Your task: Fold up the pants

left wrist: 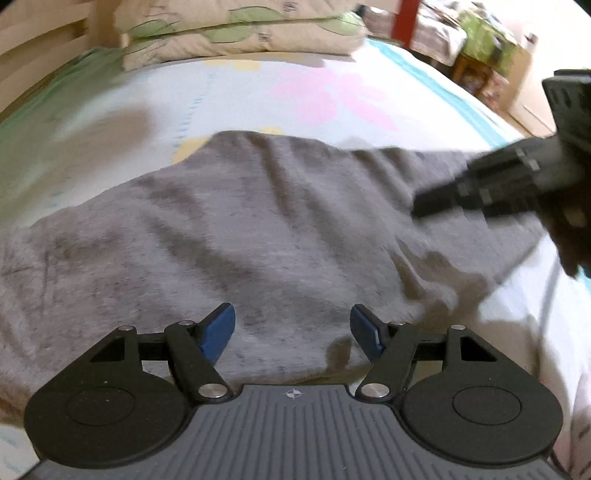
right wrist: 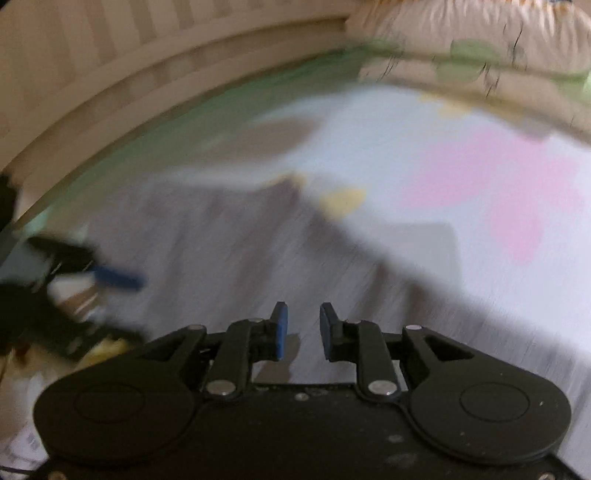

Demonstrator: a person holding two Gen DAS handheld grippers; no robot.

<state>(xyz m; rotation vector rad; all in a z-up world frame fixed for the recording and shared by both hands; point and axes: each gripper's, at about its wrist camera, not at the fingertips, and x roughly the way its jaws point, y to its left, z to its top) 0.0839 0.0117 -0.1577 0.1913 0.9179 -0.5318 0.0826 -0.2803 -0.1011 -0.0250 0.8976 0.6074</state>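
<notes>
Grey pants [left wrist: 258,229] lie spread and wrinkled on the bed sheet [left wrist: 240,96]. My left gripper [left wrist: 291,325] is open and empty, its blue pads just above the near part of the cloth. My right gripper [right wrist: 302,325] is open with a narrower gap, empty, over the grey pants [right wrist: 221,258]; its view is motion-blurred. The right gripper also shows in the left wrist view [left wrist: 498,184], over the pants' right side. The left gripper shows blurred at the left edge of the right wrist view [right wrist: 92,280].
The sheet is white with pink and yellow flowers and a green border. Pillows [left wrist: 236,33] lie at the head of the bed. A wooden bed frame [right wrist: 129,74] runs along the far side. Furniture and a red post [left wrist: 406,22] stand beyond the bed.
</notes>
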